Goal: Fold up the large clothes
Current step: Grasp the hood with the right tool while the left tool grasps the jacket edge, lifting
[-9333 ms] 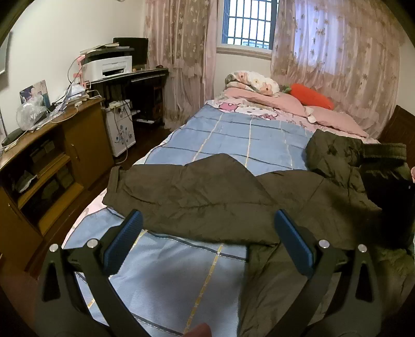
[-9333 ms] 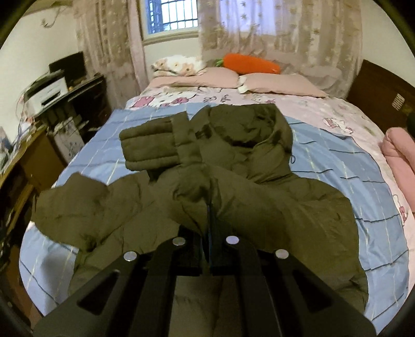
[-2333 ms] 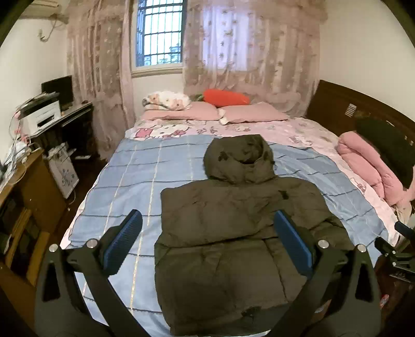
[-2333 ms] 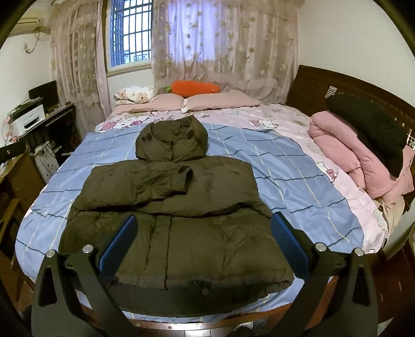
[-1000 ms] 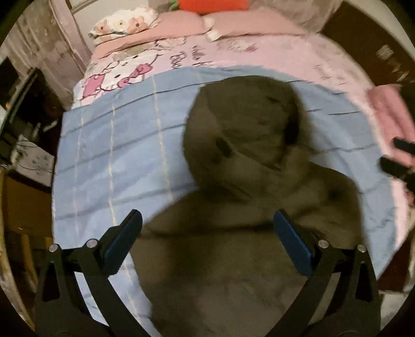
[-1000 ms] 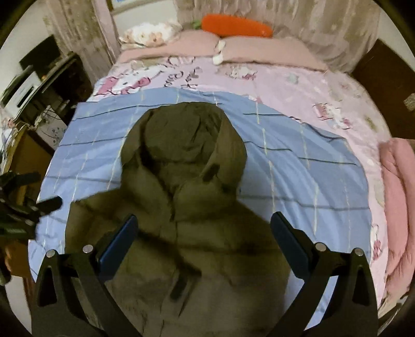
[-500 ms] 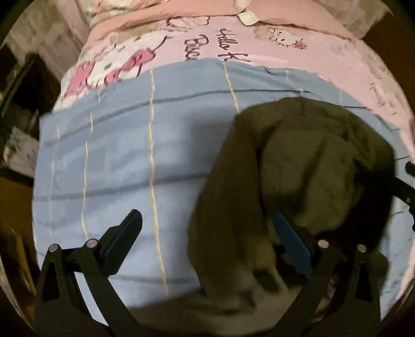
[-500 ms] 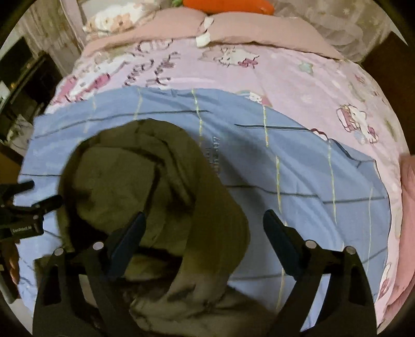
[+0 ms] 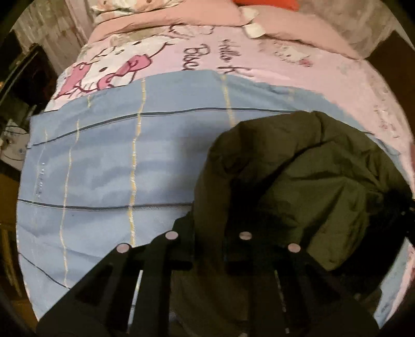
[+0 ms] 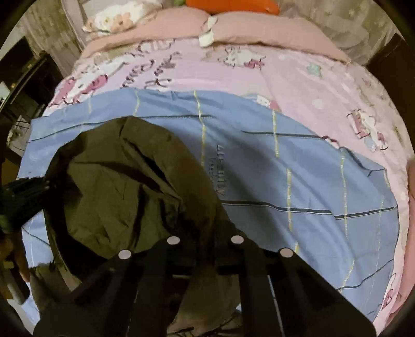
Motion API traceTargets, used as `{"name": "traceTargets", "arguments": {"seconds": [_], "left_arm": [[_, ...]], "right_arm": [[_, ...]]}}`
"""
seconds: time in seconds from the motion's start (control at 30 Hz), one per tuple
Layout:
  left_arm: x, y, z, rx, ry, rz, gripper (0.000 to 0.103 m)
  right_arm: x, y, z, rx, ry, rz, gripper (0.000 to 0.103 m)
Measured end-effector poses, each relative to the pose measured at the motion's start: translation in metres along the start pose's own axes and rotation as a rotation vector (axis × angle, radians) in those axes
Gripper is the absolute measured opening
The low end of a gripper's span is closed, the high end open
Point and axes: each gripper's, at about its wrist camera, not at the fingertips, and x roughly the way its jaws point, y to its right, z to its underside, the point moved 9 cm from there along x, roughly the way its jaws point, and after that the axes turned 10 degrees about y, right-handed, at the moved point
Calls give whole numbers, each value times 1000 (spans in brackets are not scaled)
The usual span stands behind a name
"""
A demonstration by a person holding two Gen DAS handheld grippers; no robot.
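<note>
A dark olive puffer jacket lies on the blue checked sheet (image 9: 103,166) of the bed. Only its hood (image 9: 298,176) and collar area show, raised and open. My left gripper (image 9: 208,228) is shut on the left edge of the hood. My right gripper (image 10: 205,230) is shut on the right edge of the hood (image 10: 116,191). The left gripper also shows at the left edge of the right wrist view (image 10: 23,189). The jacket's body is hidden below both grippers.
Beyond the blue sheet lies a pink cartoon-print bedsheet (image 10: 298,85) with pink pillows (image 10: 259,31) and an orange cushion (image 10: 233,6) at the headboard. A dark desk (image 9: 23,77) stands left of the bed. The dark wooden bed frame (image 10: 394,59) is at the right.
Both grippers were open over the hood half a second ago. Now each has closed on a side of the hood, and the hood has lifted a little.
</note>
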Motion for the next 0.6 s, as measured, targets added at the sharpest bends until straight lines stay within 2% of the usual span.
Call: {"name": "traceTargets", "arguments": {"seconds": [0.2, 0.27, 0.3, 0.37, 0.43, 0.47, 0.57, 0.6], "left_arm": [[-83, 7, 29, 53, 182, 43, 15], [-123, 9, 54, 58, 279, 85, 16], [-137, 8, 66, 53, 302, 96, 17], [-167, 5, 100, 42, 352, 121, 18], [-194, 4, 149, 30, 392, 146, 19], [-200, 4, 165, 24, 398, 149, 20], [-213, 6, 254, 19, 367, 160, 24], [-213, 6, 275, 20, 354, 150, 38]], "right_arm": [[-87, -10, 34, -27, 164, -57, 8], [-127, -19, 64, -65, 232, -60, 8], [-145, -23, 84, -79, 258, -55, 8], [-172, -31, 125, -93, 294, -51, 8], [-192, -37, 168, -83, 307, -56, 8], [-205, -40, 194, -76, 324, -56, 8], [-232, -48, 254, -102, 369, -27, 9], [-238, -52, 275, -100, 373, -37, 14]]}}
